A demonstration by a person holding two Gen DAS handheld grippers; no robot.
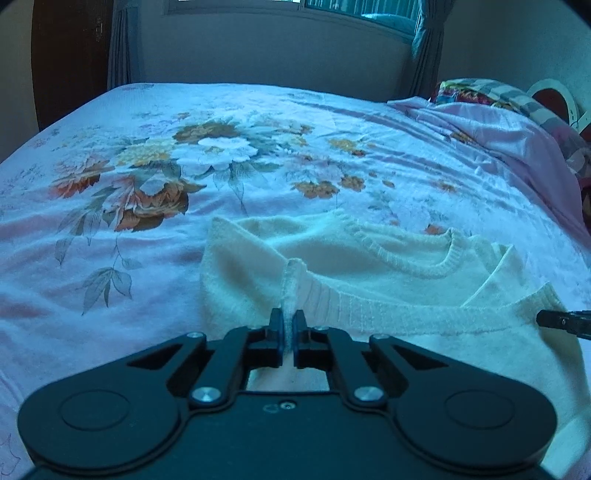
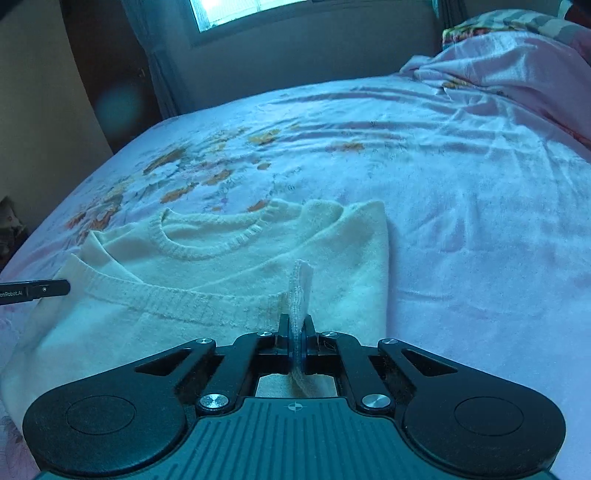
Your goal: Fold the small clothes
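A small cream knit sweater (image 1: 369, 273) lies on the flowered bedspread (image 1: 221, 147), its ribbed neckline (image 1: 417, 262) facing away from me. My left gripper (image 1: 289, 319) is shut on the ribbed hem at the sweater's left corner, and a strip of knit stands up between the pads. In the right wrist view the same sweater (image 2: 229, 269) shows, with my right gripper (image 2: 296, 325) shut on the hem's right corner. Each gripper's tip shows at the edge of the other view: the right gripper (image 1: 561, 321) and the left gripper (image 2: 37, 290).
A pink quilt (image 1: 509, 140) and a patterned pillow (image 1: 491, 90) are heaped at the bed's right end. Beyond the bed stand a wall, a window (image 2: 251, 11) and curtains (image 1: 122, 44). The bed's left edge (image 2: 22, 240) drops off near the sweater.
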